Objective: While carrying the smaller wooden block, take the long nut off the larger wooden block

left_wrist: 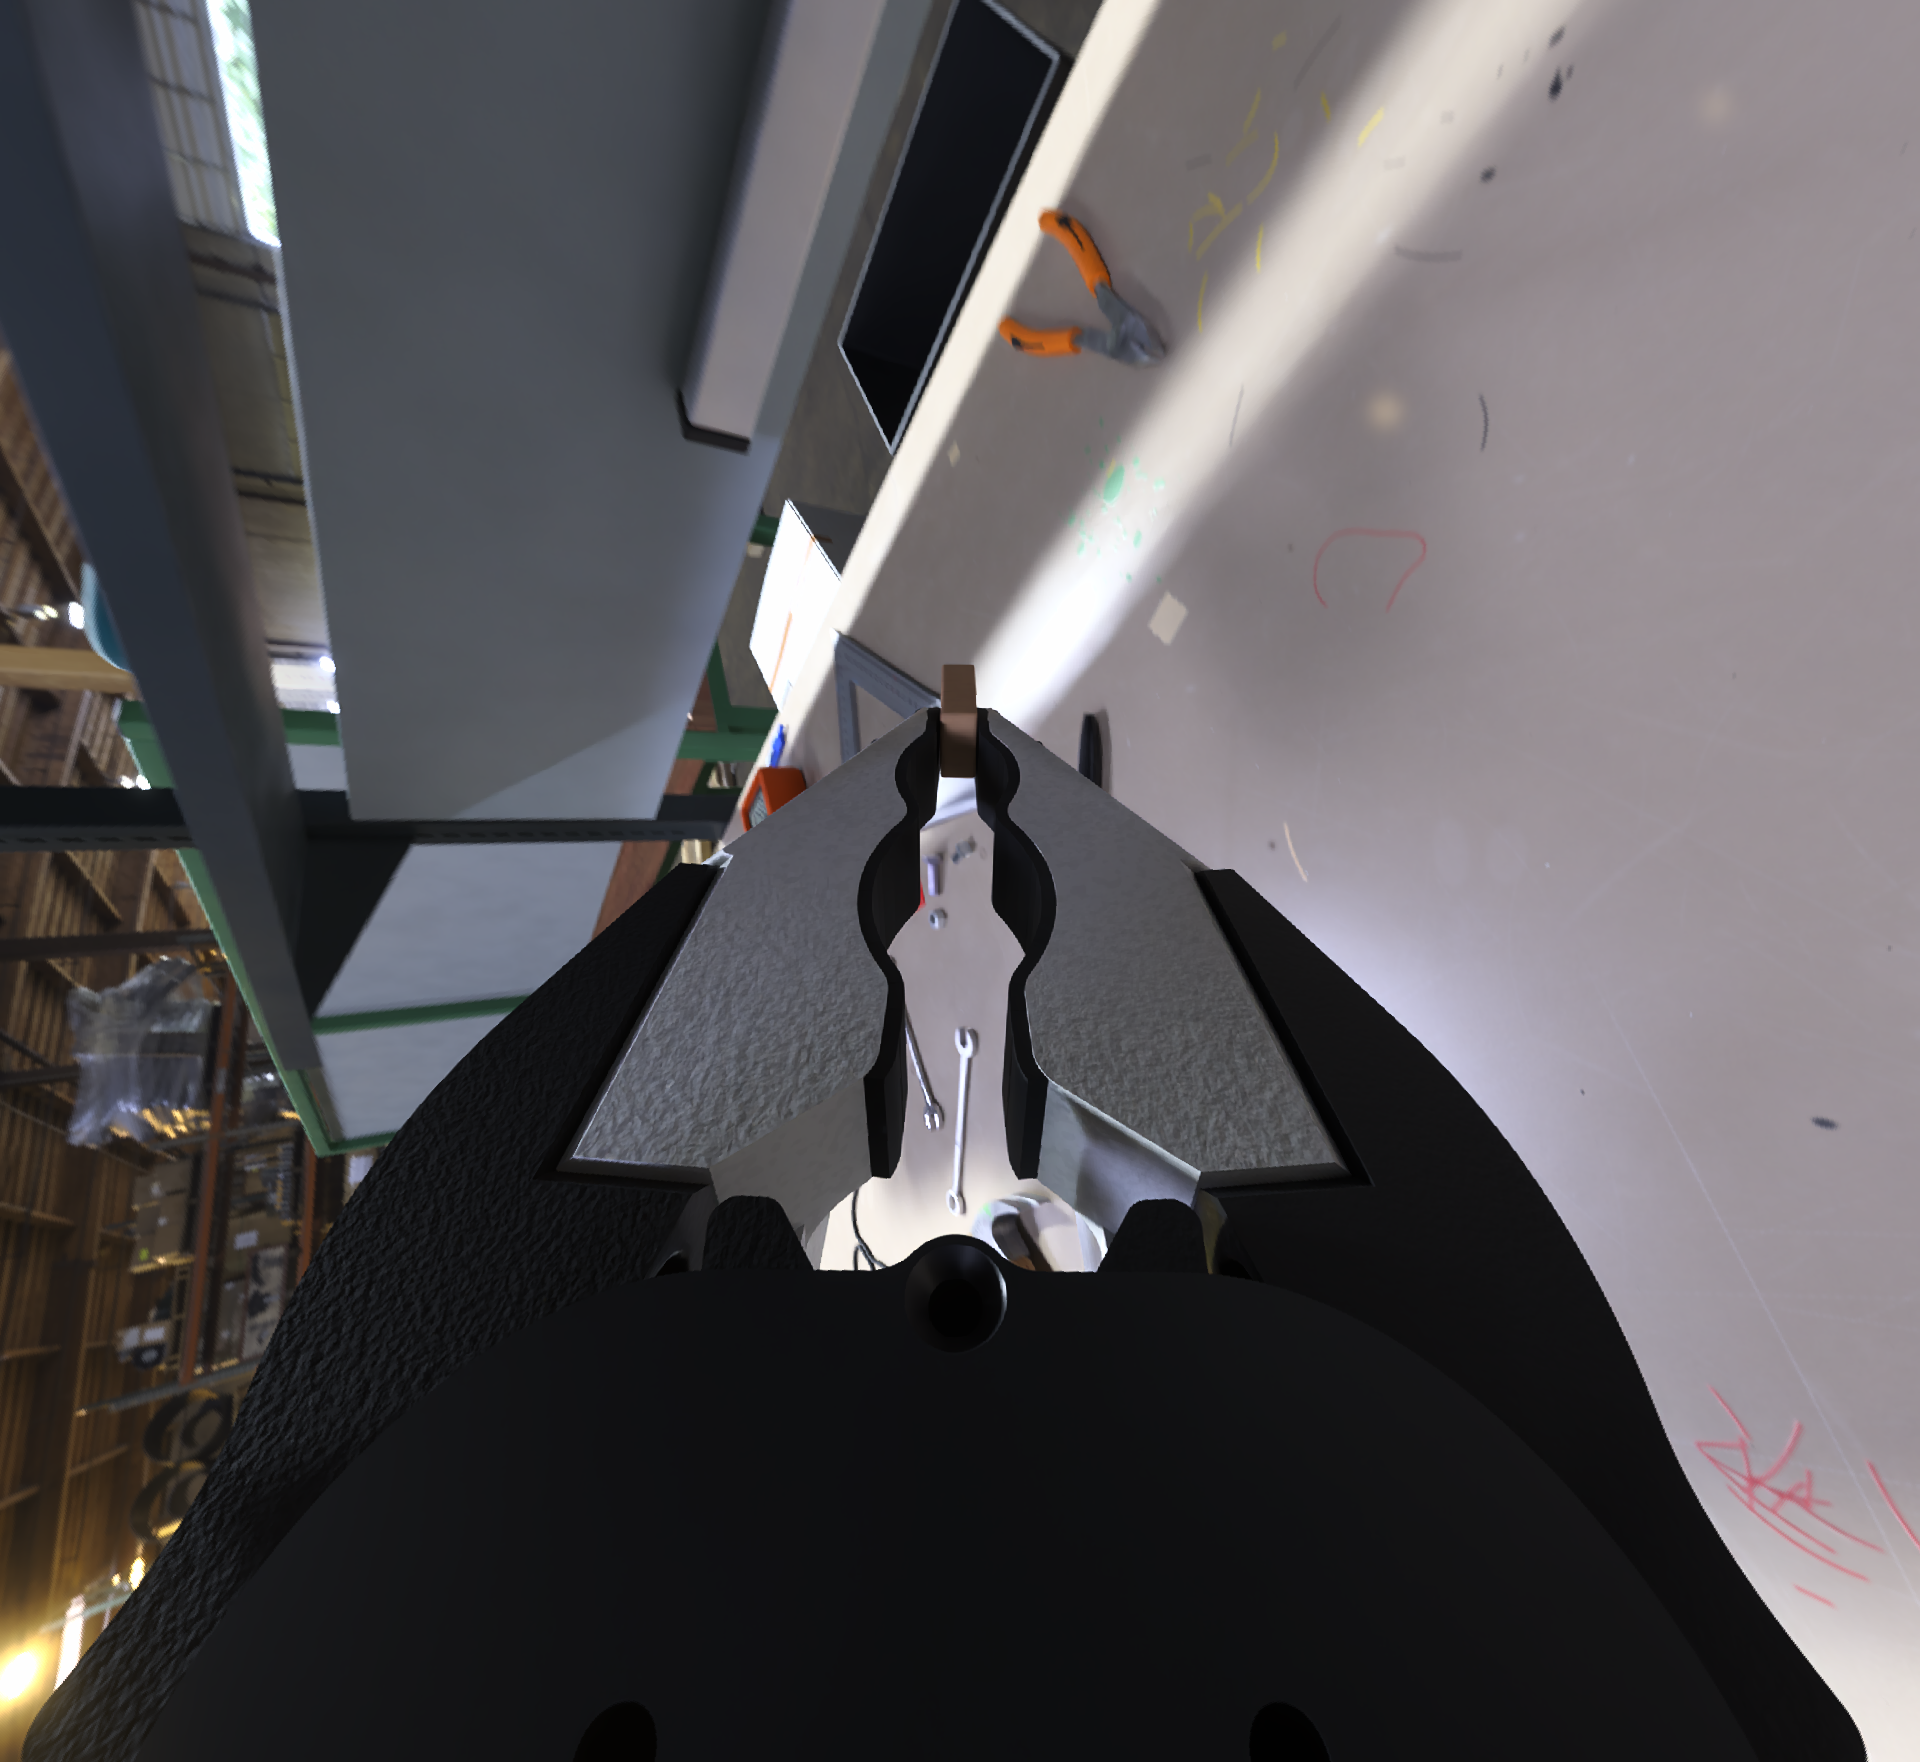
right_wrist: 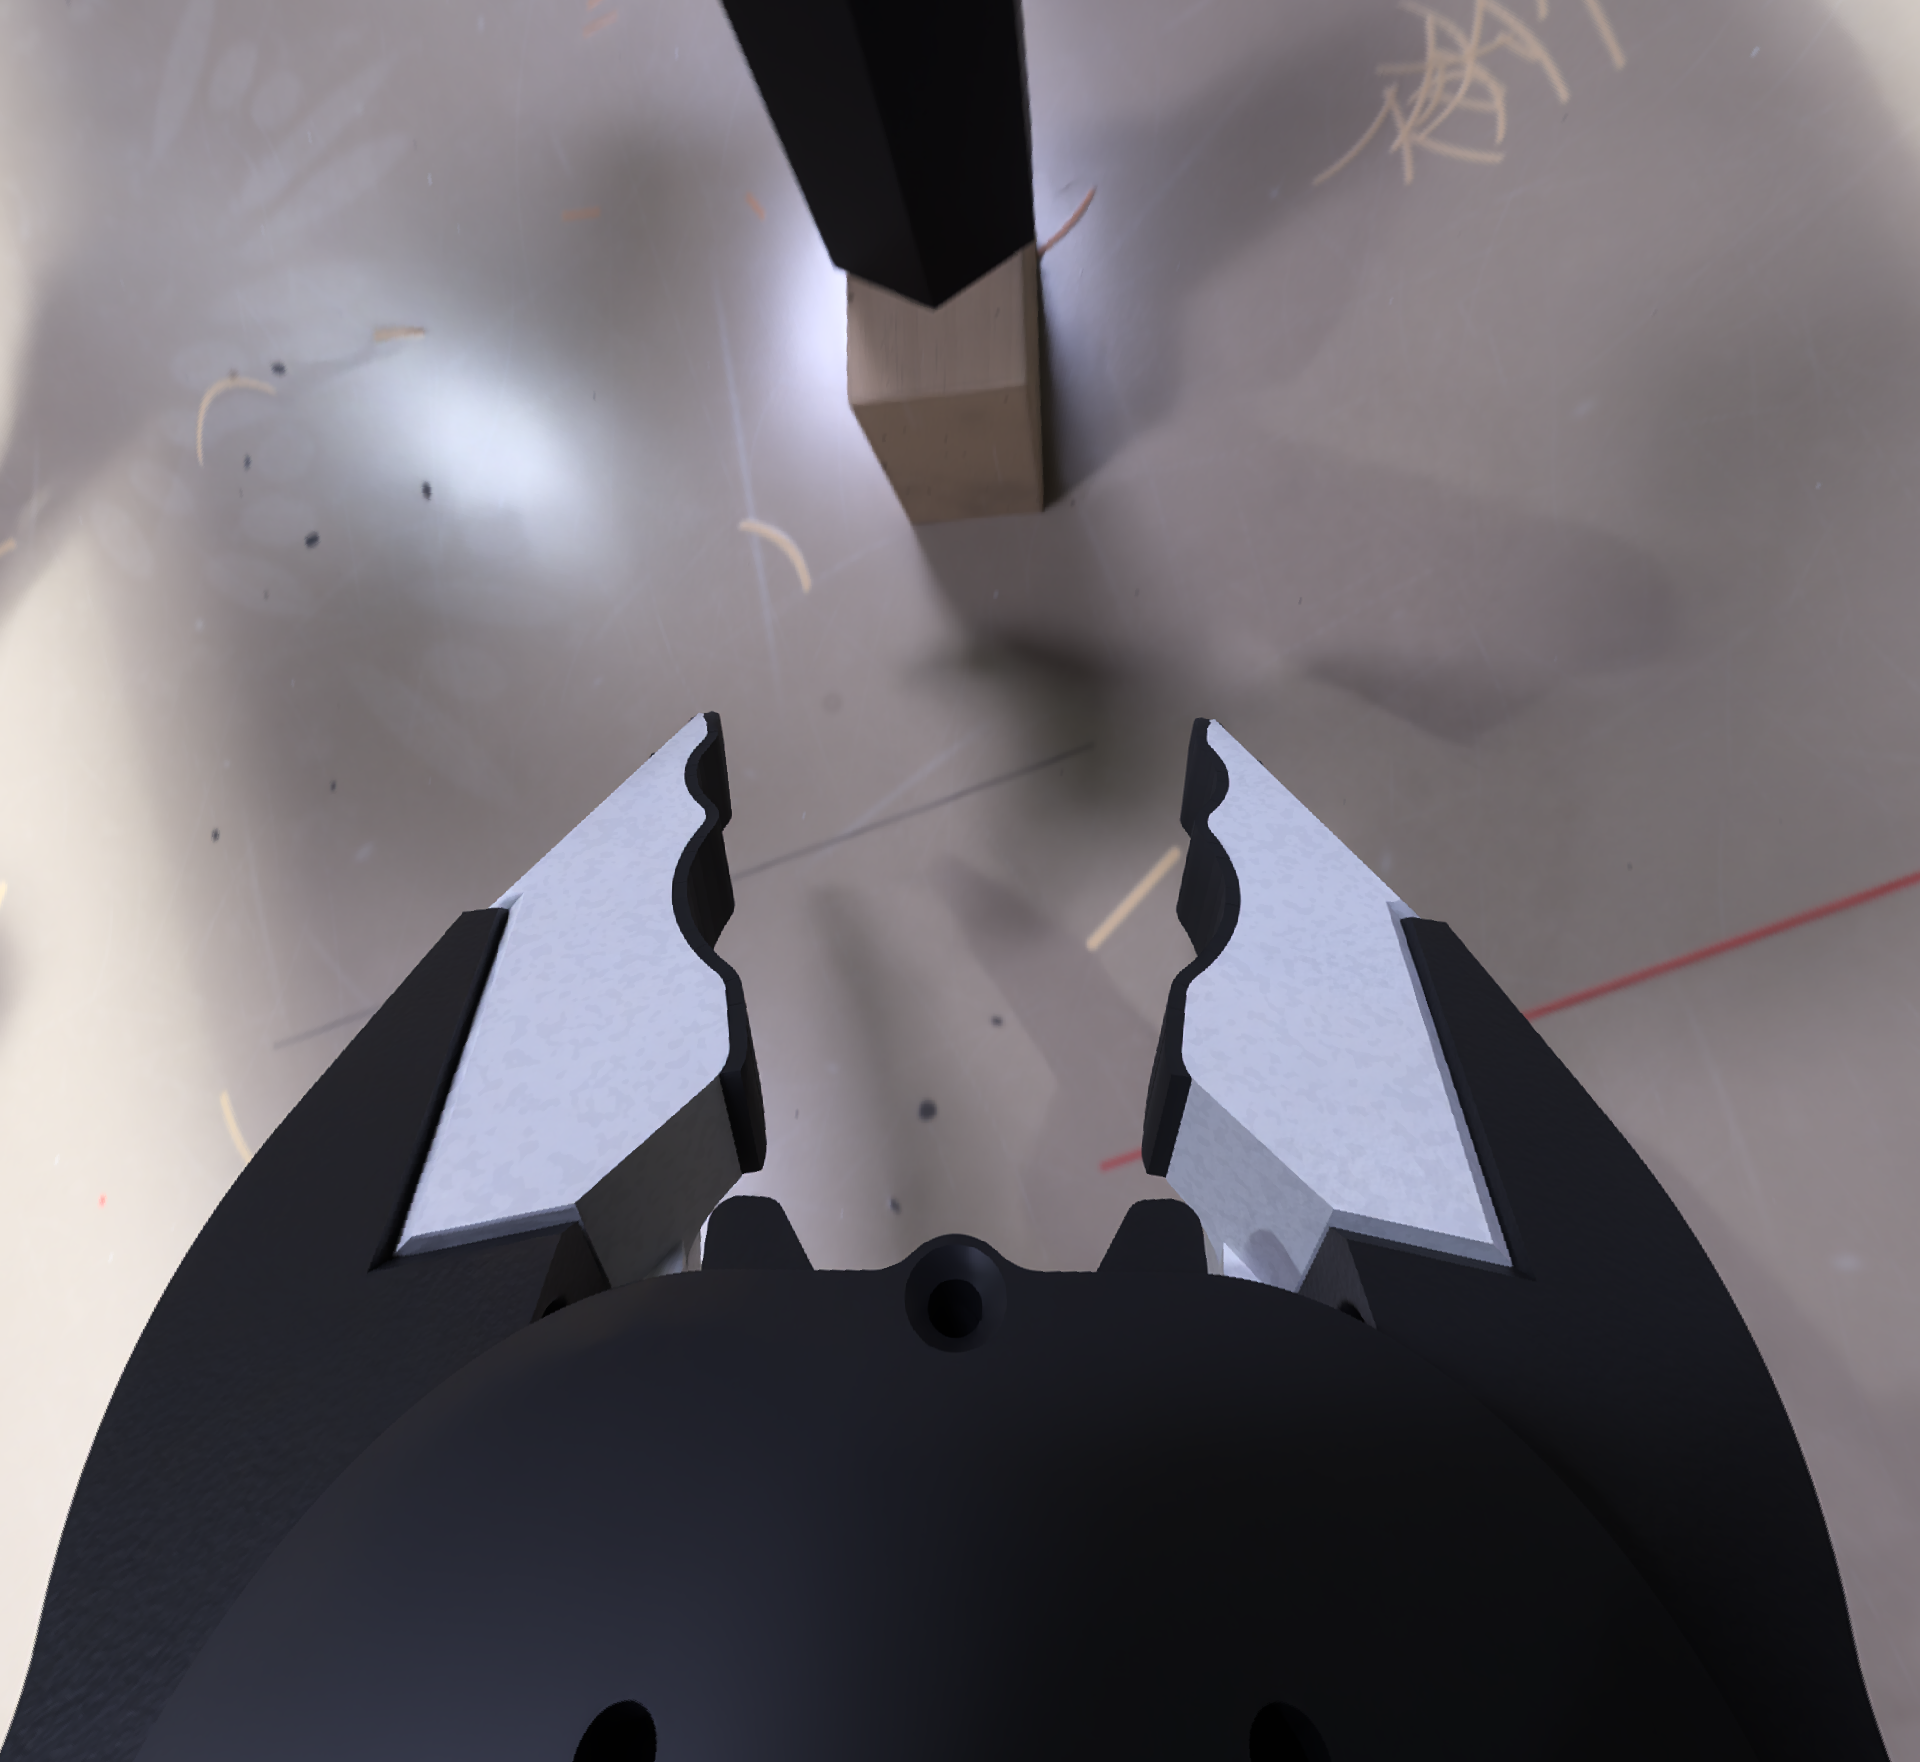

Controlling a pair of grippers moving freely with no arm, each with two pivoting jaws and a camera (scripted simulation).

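Observation:
In the left wrist view my left gripper (left_wrist: 958, 731) is shut on the smaller wooden block (left_wrist: 958, 689), a small tan piece pinched at the fingertips and held above the table. In the right wrist view the larger wooden block (right_wrist: 951, 424) stands on the grey table (right_wrist: 416, 777). A long black hexagonal nut (right_wrist: 883, 50) stands upright on its top and rises toward the camera. My right gripper (right_wrist: 956, 725) is open and empty, above the table and short of the block, with the block and nut straight ahead of the gap.
In the left wrist view, orange-handled pliers (left_wrist: 1086, 289) lie near the table's far edge beside a dark open box (left_wrist: 945, 226). Two wrenches (left_wrist: 961, 1120) and small hardware (left_wrist: 951, 865) lie beyond the fingers. Grey shelving (left_wrist: 468, 362) runs alongside the table.

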